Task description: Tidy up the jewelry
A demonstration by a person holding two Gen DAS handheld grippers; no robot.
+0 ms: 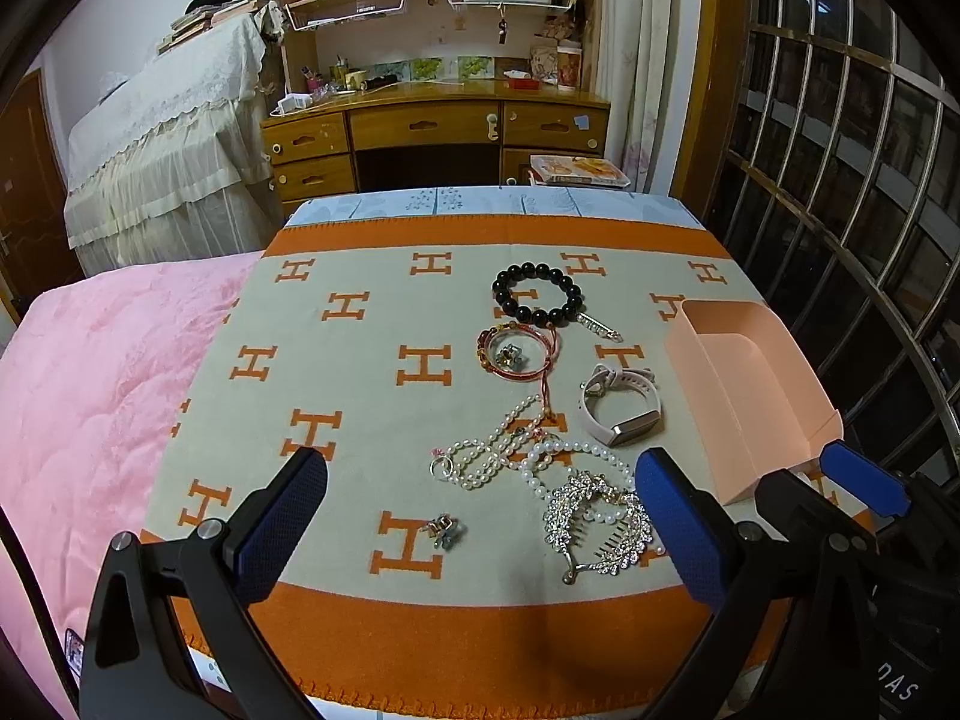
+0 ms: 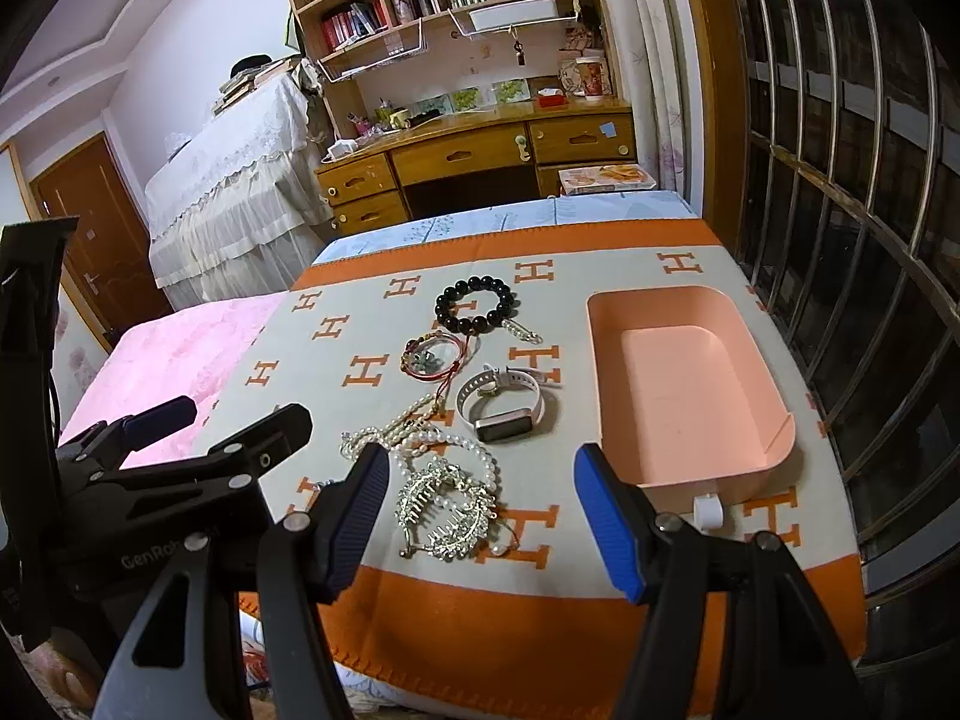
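While both grippers hang spread and empty above the near edge of a bed, a scatter of jewelry lies untouched on an orange-and-grey blanket [image 1: 360, 324] patterned with the letter H. The left gripper [image 1: 480, 516] has its blue pads wide apart, nothing between them, and the right gripper [image 2: 480, 510] stands just as open; in the right wrist view the left gripper shows again at the left edge.

Farthest from the grippers lies a black bead bracelet [image 1: 537, 293], with a small silver charm [image 1: 600, 327] just to its right. Nearer is a red cord bracelet [image 1: 517, 354] ringing a small trinket. To the right of that, a pink watch [image 1: 624, 405] lies on its side. Pearl strands [image 1: 510, 450] sprawl nearer still, overlapping a rhinestone hair comb [image 1: 600, 522], which lies closest to the grippers. A small earring-like piece [image 1: 443, 528] sits apart, to the left of the comb.

A pink tray [image 2: 690, 390] rests on the blanket at the right, beside the watch and well apart from the bracelets, with a small white knob [image 2: 708, 510] on its near wall. A pink quilt [image 1: 90, 372] covers the bed to the left. Across the room stand a wooden desk [image 1: 432, 120] with bookshelves above it and a barred window [image 2: 840, 180] at the right.
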